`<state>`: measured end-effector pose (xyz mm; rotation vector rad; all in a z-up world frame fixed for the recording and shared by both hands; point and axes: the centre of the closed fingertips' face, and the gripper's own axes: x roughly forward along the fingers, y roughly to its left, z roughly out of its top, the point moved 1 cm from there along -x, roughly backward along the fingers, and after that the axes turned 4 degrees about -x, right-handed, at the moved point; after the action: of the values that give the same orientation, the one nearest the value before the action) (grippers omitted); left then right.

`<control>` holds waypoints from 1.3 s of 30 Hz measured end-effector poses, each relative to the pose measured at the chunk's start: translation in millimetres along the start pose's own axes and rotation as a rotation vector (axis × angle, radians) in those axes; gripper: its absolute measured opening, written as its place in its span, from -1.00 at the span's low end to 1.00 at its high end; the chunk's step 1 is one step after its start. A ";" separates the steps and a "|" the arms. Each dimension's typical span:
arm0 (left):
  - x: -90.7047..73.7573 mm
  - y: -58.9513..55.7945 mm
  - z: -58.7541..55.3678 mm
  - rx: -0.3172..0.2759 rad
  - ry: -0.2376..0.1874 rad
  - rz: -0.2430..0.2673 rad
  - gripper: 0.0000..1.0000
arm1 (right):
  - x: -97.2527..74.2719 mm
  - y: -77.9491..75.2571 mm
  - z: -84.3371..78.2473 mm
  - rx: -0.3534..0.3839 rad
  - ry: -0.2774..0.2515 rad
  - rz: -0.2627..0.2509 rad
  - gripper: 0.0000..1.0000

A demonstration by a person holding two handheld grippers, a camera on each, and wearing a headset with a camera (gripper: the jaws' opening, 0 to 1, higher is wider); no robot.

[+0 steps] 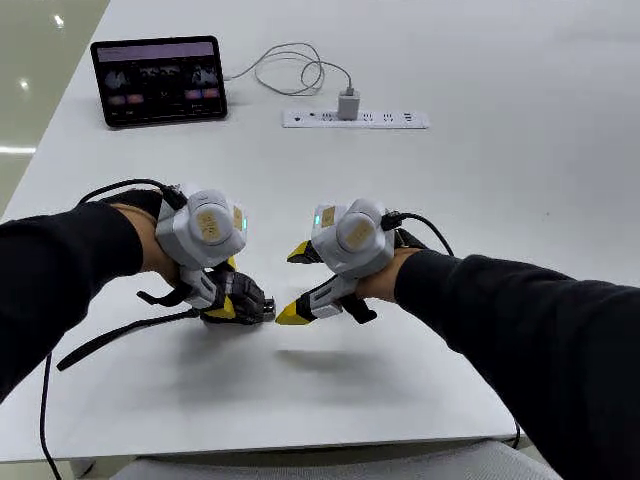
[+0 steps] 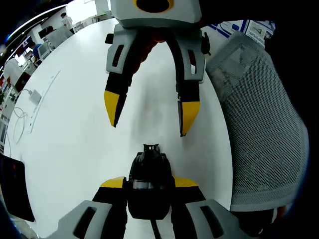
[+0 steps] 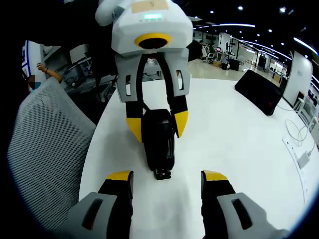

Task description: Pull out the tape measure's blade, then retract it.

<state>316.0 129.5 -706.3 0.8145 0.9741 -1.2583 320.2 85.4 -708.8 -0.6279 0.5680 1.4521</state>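
**Case clamped on one side, blade end offered to the other**

The left gripper (image 2: 149, 182) is closed around the black plastic tape measure case (image 3: 158, 137), at lower centre-left of the head view over the white tabletop (image 1: 480, 200), bracing it so a pull has something firm to work against. The small hook tab (image 3: 162, 174) faces the right gripper (image 1: 294, 284). Its yellow-tipped jaws stand wide and empty just short of the tab, apparently lined up to pinch it. The blade is not yet drawn out.

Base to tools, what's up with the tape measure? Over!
Left tool shut on tape measure, nothing pulled out yet. Right tool open, facing it, not touching. Tablet and power strip far back.
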 end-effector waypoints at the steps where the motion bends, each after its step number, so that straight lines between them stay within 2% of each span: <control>1: 0.1 0.2 -0.1 -0.002 -0.003 0.001 -0.41 | 2.9 1.2 -0.3 -0.005 0.006 0.005 -0.02; 6: 1.0 0.7 -0.7 -0.012 -0.007 0.001 -0.41 | 13.2 6.1 -6.2 -0.044 0.039 0.025 -0.16; 13: 2.3 1.2 -1.8 -0.029 -0.016 -0.004 -0.39 | 21.7 7.4 -13.5 -0.071 0.061 0.032 -0.47; 21: 3.7 2.4 -1.5 -0.042 -0.042 -0.016 -0.38 | 29.6 6.1 -18.4 -0.042 0.071 0.043 -0.50; 32: 3.3 0.8 -0.9 -0.048 -0.051 -0.017 -0.38 | 40.6 8.3 -18.4 -0.076 0.081 0.055 -0.71; 39: 1.8 0.7 -1.6 -0.058 -0.063 -0.012 -0.38 | 39.1 6.4 -19.0 -0.090 0.080 0.051 -0.78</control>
<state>316.5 130.4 -708.6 0.7214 0.9616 -1.2532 316.0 100.4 -749.9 -0.7498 0.5873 1.5122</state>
